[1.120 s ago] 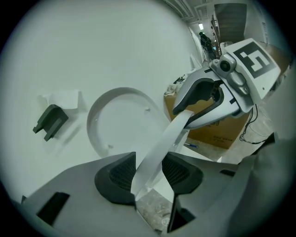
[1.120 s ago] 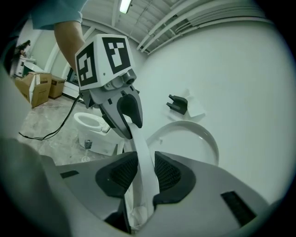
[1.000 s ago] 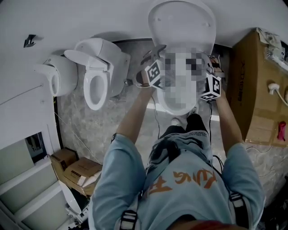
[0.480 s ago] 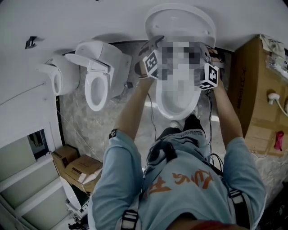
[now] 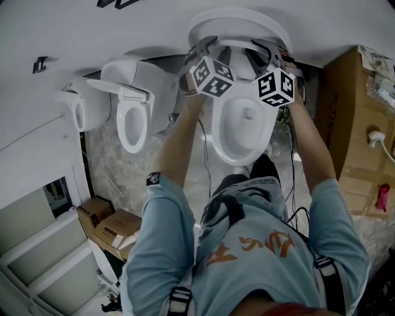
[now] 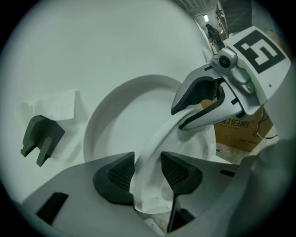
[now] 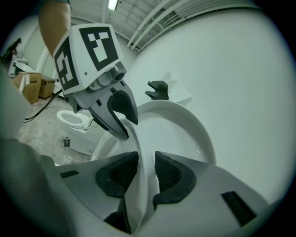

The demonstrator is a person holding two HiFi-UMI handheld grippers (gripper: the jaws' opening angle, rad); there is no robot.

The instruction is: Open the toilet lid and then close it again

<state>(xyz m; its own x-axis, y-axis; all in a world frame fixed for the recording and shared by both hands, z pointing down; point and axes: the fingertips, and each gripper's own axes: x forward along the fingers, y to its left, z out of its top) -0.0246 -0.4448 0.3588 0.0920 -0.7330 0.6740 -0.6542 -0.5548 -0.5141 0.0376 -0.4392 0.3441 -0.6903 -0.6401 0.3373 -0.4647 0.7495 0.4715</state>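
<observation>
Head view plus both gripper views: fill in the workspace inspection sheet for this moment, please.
Surface: grey marbled floor.
Job's things: toilet lid up against the wall; seat ring raised off the bowl.
Clutter: cardboard boxes on the floor; big carton at right.
Grippers: left gripper clamps the seat ring; right gripper too, its fingers have just been opening slightly, ring between them.
Cables: dark cable hangs below the arms; white cable on the carton.
Surroundings: second toilet, wall hook.
</observation>
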